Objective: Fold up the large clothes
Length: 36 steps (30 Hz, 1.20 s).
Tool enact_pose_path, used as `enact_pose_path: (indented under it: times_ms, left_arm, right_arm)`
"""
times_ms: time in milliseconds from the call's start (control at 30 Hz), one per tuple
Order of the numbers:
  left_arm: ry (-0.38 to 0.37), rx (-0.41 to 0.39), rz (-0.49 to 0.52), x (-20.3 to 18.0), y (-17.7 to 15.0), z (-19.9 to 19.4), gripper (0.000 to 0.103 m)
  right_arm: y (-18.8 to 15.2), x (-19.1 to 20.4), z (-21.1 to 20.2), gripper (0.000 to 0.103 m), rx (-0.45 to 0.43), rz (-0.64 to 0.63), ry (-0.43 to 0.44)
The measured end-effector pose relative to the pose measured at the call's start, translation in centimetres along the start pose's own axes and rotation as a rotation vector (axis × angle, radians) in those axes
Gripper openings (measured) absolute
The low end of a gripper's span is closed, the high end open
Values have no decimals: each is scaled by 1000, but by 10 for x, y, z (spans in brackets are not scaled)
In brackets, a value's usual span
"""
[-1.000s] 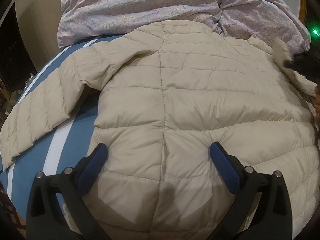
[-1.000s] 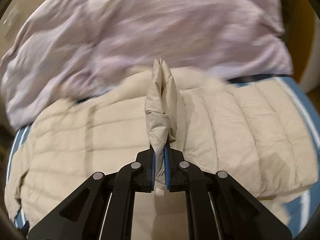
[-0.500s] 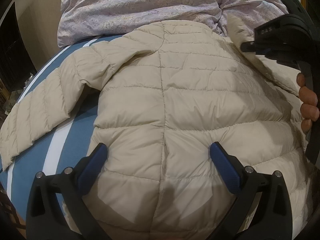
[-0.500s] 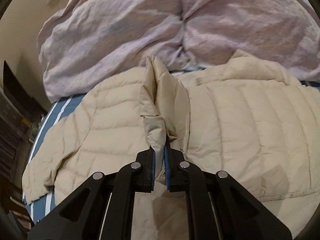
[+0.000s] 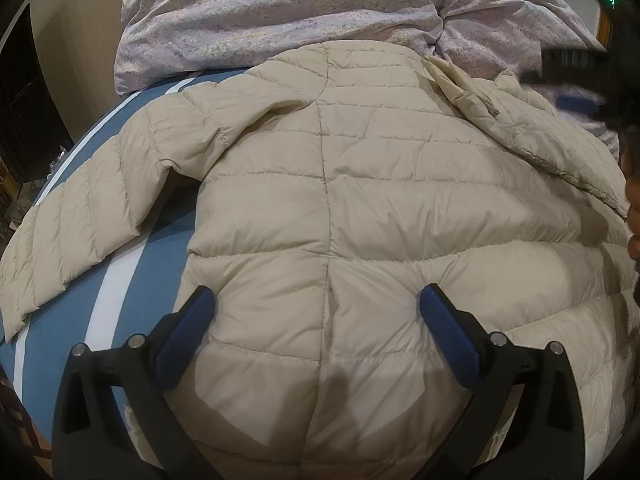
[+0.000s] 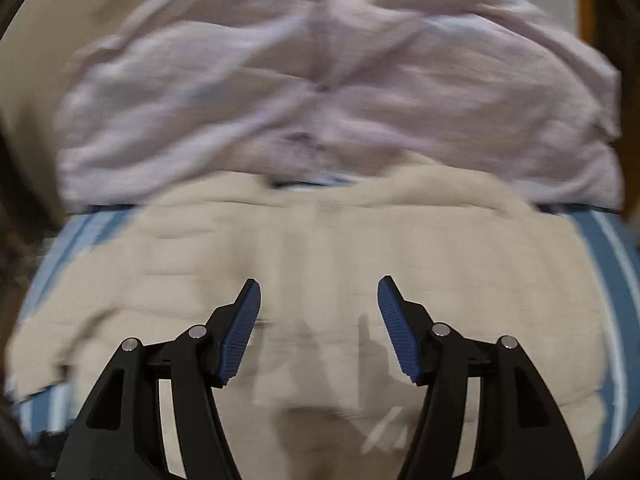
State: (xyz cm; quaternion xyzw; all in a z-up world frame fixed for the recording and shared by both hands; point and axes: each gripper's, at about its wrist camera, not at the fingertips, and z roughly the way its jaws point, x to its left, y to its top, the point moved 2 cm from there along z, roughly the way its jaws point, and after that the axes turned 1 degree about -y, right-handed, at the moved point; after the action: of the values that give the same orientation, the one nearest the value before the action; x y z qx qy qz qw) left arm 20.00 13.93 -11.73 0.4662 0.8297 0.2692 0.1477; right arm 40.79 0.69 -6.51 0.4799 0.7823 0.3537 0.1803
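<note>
Jacket point(image 5: 360, 208), a cream quilted puffer, lies back-up across the bed's blue-and-white striped cover point(image 5: 100, 300), its collar toward twelve o'clock against a rumpled lilac duvet point(image 5: 280, 12). One sleeve point(image 5: 80, 232) stretches out toward eight o'clock; the other sleeve point(image 5: 528, 128) is folded over the back at two o'clock. At six o'clock the left claw point(image 5: 318, 304) hovers over the hem, spread wide, nothing between its blue pads. The right claw point(image 6: 319, 292) is opening above the jacket, its pads apart and empty; that view is blurred. Fingers point(image 5: 632, 216) of a hand show at three o'clock.
</note>
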Motion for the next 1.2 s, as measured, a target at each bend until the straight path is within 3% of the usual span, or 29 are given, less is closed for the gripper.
enact_pose_path:
  times_ms: [133,367,933,1100,1200]
  left_arm:
    - [0,0,0,0,0,0,101]
    - [1,0,0,0,0,0,101]
    - [42,-11,3,-5,-6,-4,101]
    - [0,-29,-65,26,-9,-27,101]
    - [61,-73,-90,60,-7,-47,101]
  right_arm:
    - [-18,-17,27,63,66,7,-76]
    - [-36,-3,47,76,88,-43,-83]
    - [-32,-4,57,91,136,-53,-34]
    - [-31,-3,57,92,137,-50,-29]
    - [-30,-2,59,93,136,-45,-20]
